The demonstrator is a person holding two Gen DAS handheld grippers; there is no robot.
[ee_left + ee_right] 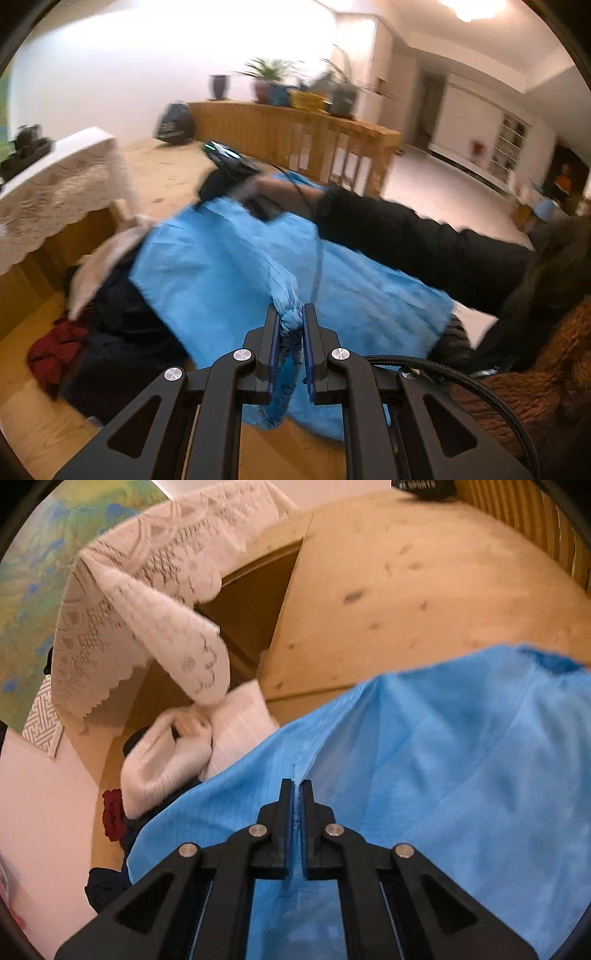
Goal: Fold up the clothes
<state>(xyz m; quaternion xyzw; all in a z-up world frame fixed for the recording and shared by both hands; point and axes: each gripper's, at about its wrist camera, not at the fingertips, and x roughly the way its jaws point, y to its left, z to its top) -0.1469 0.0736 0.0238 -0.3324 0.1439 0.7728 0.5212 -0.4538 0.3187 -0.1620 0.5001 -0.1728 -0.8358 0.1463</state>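
Between the jaws of the left gripper [290, 314] sits a bunched knot of the blue cloth [229, 266], and the pads are clamped on it. From that pinch the cloth spreads away ahead of the tool, across a pale wooden table [170, 173]. At its far side the right gripper [296, 786] is closed on a thin ridge of the same cloth, its pads almost touching with only the fabric between them. In the left view a black sleeve [424, 240] reaches in from the right to that far edge, blurred.

To the left of the blue cloth lies a heap of other clothes: a white knitted garment [177, 753], a dark piece [122, 325] under it and a red one [55, 354] at the near left. Further left a lace cover [147, 590] hangs over a piece of furniture. Beyond the right gripper the table top is bare, knotty wood.

Past the table runs a low wooden cabinet [295, 136] with potted plants [271, 79] and a dark vase [219, 86] on top, and a black bag [175, 123] leans at its left end. To the right the room opens onto a light floor [436, 181], white walls and a shelf unit [511, 144]. A ceiling lamp [472, 9] glows overhead. Brown fuzzy fabric [535, 369] fills the near right corner beside the left tool.
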